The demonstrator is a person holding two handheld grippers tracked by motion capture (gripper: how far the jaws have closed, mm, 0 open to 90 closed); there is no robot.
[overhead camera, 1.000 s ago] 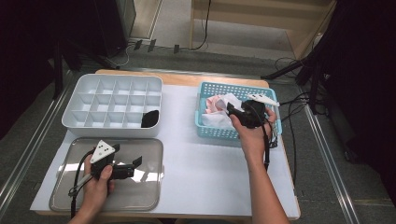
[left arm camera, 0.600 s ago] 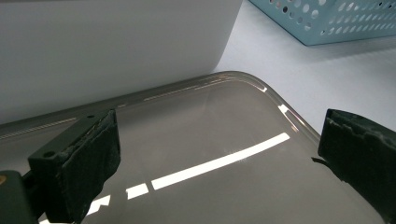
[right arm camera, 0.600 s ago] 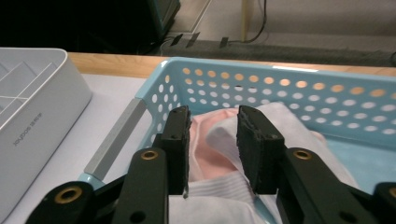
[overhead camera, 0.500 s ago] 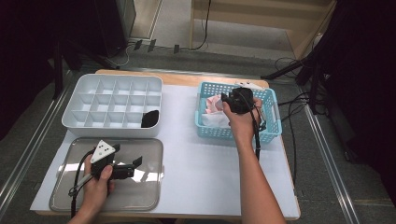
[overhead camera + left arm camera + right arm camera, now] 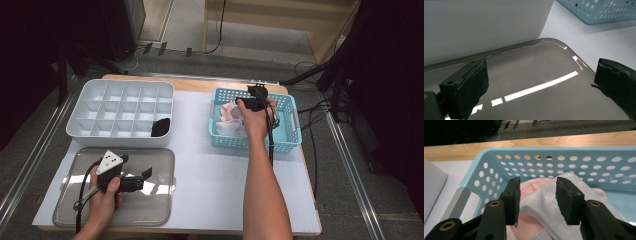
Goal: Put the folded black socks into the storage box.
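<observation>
You are holding your right gripper (image 5: 537, 195) over the blue basket (image 5: 292, 122), its jaws half open and just now opening wider; the white cloth (image 5: 544, 202) is lying between them, on the pink cloth (image 5: 529, 220), but they are not pressing on it. Your left gripper (image 5: 541, 82) is hovering wide open and empty above the grey tray (image 5: 529, 75), beside the white divided box (image 5: 120, 107).

on the worktop (image 5: 210, 195), the divided tray (image 5: 120, 112) sits at the far left corner, the flat tray (image 5: 150, 210) before it at the near left, the basket (image 5: 287, 140) holding cloths (image 5: 227, 122) at the far right.
</observation>
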